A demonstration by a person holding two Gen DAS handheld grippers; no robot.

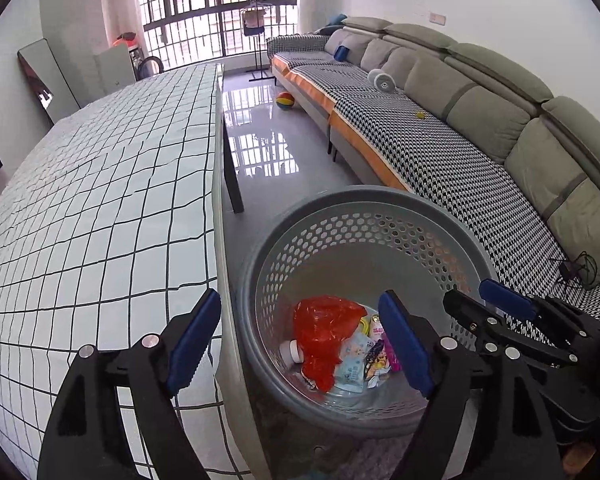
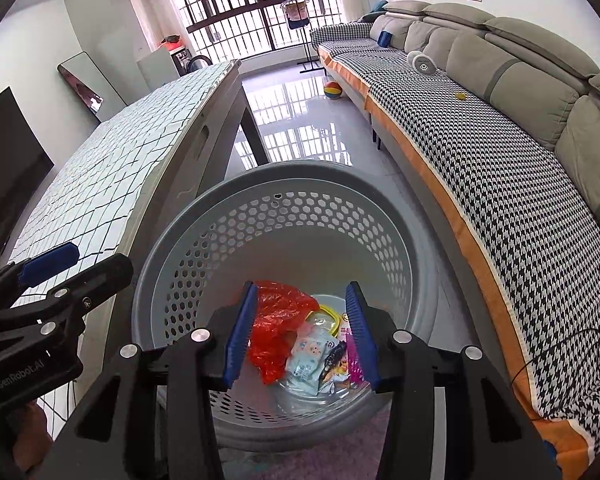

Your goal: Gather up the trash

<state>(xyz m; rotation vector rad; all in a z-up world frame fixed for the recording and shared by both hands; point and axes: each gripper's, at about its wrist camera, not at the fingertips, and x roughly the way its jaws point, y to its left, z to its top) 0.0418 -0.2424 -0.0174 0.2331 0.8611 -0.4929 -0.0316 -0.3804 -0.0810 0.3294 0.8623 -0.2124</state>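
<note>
A grey perforated waste basket stands on the floor between the table and the sofa. Inside lie a red plastic bag, a white bottle, a light-blue wipes packet and several colourful wrappers. My left gripper is open and empty, over the basket's left rim beside the table edge. My right gripper is open and empty, above the basket's opening. The right gripper also shows at the right of the left wrist view.
A table with a white grid-pattern cloth runs along the left. A long grey sofa with a houndstooth cover runs along the right. A coloured ball lies on the glossy floor. A cable lies on the sofa.
</note>
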